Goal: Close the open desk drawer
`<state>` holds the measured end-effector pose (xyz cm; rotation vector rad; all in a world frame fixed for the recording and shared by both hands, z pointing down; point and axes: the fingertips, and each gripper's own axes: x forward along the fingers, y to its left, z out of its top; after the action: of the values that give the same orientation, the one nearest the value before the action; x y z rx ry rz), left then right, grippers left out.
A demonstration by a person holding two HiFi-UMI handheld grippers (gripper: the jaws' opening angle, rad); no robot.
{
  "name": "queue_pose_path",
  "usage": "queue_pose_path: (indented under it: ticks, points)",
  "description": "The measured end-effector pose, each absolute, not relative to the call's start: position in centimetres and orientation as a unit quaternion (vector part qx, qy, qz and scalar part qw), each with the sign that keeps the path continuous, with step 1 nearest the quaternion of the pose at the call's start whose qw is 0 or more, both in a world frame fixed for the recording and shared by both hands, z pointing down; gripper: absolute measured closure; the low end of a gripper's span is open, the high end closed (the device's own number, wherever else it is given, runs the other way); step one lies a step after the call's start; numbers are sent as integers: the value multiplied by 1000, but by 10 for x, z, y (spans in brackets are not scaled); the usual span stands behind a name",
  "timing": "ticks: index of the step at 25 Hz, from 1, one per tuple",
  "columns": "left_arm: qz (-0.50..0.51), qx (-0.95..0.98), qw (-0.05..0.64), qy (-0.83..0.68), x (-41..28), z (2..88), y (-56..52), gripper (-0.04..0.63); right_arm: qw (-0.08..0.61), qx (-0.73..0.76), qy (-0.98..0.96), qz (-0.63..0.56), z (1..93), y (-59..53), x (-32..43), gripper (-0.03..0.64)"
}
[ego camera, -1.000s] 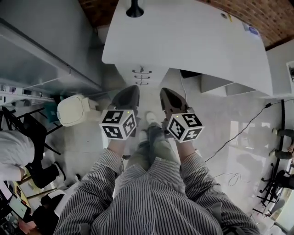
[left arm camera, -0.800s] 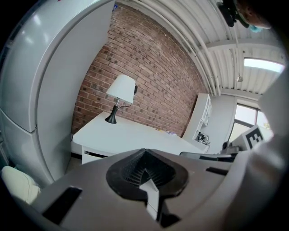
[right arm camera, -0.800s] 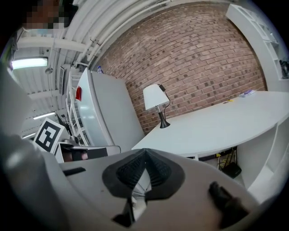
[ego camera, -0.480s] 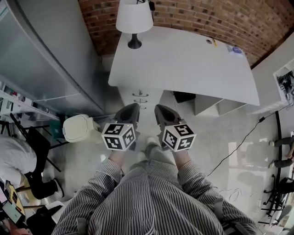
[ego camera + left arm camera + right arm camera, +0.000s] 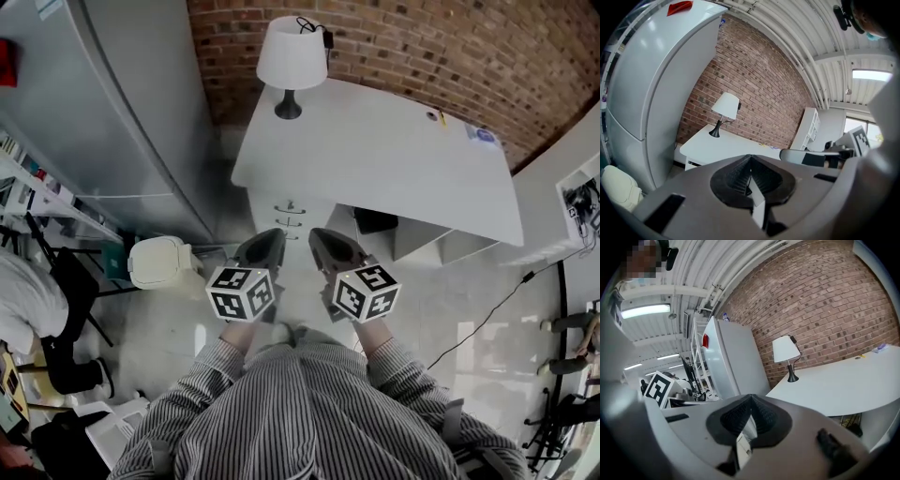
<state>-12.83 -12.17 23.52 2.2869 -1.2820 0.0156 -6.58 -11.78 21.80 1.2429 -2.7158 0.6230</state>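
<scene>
A white desk (image 5: 375, 155) stands against the brick wall. Its drawer unit (image 5: 286, 214) sits under the left end and shows small handles on the fronts. From here I cannot tell whether any drawer stands out. Both grippers hang side by side in front of the unit and well short of it. My left gripper (image 5: 265, 238) is shut on nothing, its ridged pads meeting at the tip (image 5: 750, 157). My right gripper (image 5: 320, 235) is likewise shut and empty (image 5: 750, 397). The desk (image 5: 723, 146) (image 5: 843, 385) lies beyond both tips.
A white lamp (image 5: 290, 54) stands on the desk's back left corner. A tall grey fridge (image 5: 122, 112) stands to the left, with a cream bin (image 5: 159, 261) at its foot. An open white shelf box (image 5: 417, 239) sits under the desk's right part. A cable (image 5: 487, 309) crosses the floor.
The head view has tipped up: the desk has slid down the frame, and the lamp and brick wall have come into sight. The grippers stay side by side, a little closer to the drawer unit.
</scene>
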Motion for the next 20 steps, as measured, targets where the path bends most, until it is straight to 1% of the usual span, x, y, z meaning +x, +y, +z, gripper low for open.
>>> queue_pose_path:
  ticks: [9, 14, 18, 20]
  points:
    - [2, 839, 256, -480, -116, 223, -106, 583, 54, 390, -896, 204, 216, -107, -44, 600]
    - [10, 851, 238, -468, -98, 210, -95, 583, 48, 389, -898, 199, 210, -101, -36, 600]
    - [25, 850, 226, -475, -94, 206, -92, 584, 37, 376, -905, 195, 202, -98, -42, 600]
    - [15, 852, 228, -471, -92, 203, -92, 584, 30, 369, -909, 193, 197, -97, -48, 600]
